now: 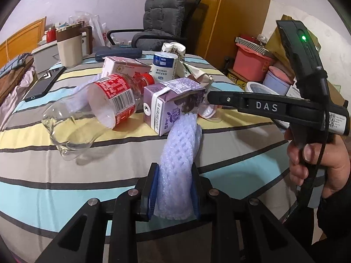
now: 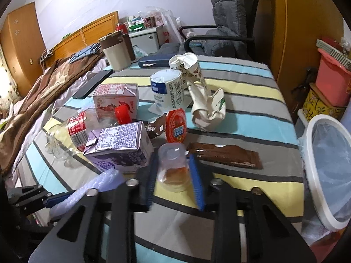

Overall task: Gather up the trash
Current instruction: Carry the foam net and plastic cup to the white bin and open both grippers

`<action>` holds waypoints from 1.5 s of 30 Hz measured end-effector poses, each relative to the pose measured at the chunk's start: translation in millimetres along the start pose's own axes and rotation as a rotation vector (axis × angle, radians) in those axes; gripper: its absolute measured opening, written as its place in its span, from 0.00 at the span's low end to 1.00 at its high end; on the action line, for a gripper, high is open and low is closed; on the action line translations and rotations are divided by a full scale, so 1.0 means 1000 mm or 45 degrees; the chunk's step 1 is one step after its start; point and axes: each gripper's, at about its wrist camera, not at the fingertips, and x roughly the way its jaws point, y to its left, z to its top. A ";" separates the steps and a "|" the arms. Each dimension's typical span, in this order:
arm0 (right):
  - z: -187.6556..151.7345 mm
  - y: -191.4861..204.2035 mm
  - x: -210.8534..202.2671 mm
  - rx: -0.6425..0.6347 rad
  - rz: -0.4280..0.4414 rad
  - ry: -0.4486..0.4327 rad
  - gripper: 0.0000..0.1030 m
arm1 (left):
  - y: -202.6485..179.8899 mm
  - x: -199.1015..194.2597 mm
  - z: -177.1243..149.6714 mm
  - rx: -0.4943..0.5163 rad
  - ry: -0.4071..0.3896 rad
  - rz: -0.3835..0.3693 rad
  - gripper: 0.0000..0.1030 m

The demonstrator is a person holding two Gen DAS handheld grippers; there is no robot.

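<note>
My left gripper [image 1: 174, 175] is shut on a white foam fruit net [image 1: 178, 153], held above the striped table; it also shows in the right wrist view [image 2: 96, 186]. My right gripper [image 2: 174, 162] is shut on a small clear plastic jelly cup [image 2: 174, 166] with its red foil lid [image 2: 176, 128] peeled up. On the table lie a purple carton [image 2: 119, 146], a clear bottle with a red label [image 1: 103, 100], a pink carton [image 2: 116, 98], a white-blue cup [image 2: 167, 87], crumpled paper cups [image 2: 204, 100] and a brown wrapper [image 2: 226, 154].
A white bin with a clear liner [image 2: 326, 171] stands off the table's right edge. A phone [image 1: 45, 82], a beige mug [image 1: 70, 48] and a dark case [image 1: 118, 53] sit at the far left. A grey chair [image 1: 162, 17] stands behind; pink bins [image 1: 252, 62] are stacked at the right.
</note>
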 end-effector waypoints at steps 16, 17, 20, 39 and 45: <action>-0.018 -0.021 -0.047 0.113 -0.016 -0.100 0.27 | -0.021 -0.009 0.001 -0.015 0.009 -0.038 0.21; -0.019 -0.023 -0.050 0.124 -0.024 -0.107 0.27 | -0.024 -0.010 0.002 -0.011 0.009 -0.043 0.21; -0.020 -0.030 -0.057 0.155 -0.040 -0.128 0.27 | -0.033 -0.012 0.007 0.005 -0.006 -0.058 0.21; -0.041 -0.129 -0.101 0.399 -0.317 -0.258 0.27 | -0.136 0.043 0.095 0.199 -0.034 -0.227 0.21; -0.048 -0.155 -0.100 0.455 -0.375 -0.240 0.27 | -0.177 0.082 0.124 0.243 0.008 -0.317 0.21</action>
